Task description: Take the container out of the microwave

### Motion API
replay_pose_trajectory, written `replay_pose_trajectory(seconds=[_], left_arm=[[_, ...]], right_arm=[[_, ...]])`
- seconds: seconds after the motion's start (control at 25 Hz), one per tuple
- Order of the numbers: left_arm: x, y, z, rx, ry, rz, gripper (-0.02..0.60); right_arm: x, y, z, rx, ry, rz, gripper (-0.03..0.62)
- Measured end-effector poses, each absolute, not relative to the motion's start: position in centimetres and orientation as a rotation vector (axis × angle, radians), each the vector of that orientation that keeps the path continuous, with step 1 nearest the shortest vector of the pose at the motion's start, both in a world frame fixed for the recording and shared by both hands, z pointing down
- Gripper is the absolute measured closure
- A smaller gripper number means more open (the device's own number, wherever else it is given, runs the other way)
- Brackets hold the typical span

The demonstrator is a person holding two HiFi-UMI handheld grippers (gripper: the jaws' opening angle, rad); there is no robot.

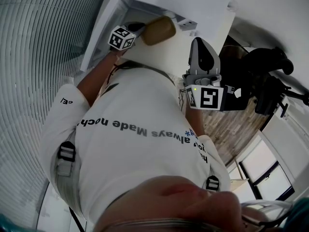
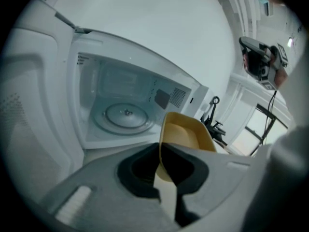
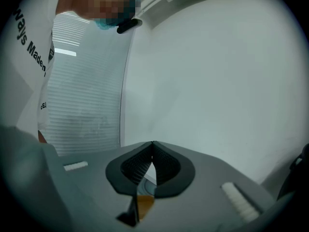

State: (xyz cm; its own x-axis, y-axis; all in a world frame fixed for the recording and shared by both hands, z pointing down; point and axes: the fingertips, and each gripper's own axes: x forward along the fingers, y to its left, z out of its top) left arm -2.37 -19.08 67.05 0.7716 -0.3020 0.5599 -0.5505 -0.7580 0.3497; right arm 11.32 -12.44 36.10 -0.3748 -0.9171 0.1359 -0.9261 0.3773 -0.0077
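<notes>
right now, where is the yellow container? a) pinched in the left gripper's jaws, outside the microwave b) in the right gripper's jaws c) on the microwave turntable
a: the left gripper clamps the yellow container by its rim in front of the open microwave, whose turntable carries nothing.

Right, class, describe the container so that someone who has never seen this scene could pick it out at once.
Find the open white microwave, its glass turntable bare. Just outside its opening, towards the right, the left gripper is shut on the rim of the container. It is a mustard-yellow tub with rounded corners, the only yellow thing among white and grey.
</notes>
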Motion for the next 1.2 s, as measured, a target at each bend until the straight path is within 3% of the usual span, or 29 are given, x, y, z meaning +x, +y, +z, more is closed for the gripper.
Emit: replay_pose_trajectory(seconds=[1.2], left_arm=[[4.9, -13.1, 67.9, 2.586, -0.185, 0.823, 0.561]], right_arm=[[13.2, -10.2, 36.0, 1.781, -2.462, 0.119, 0.593]])
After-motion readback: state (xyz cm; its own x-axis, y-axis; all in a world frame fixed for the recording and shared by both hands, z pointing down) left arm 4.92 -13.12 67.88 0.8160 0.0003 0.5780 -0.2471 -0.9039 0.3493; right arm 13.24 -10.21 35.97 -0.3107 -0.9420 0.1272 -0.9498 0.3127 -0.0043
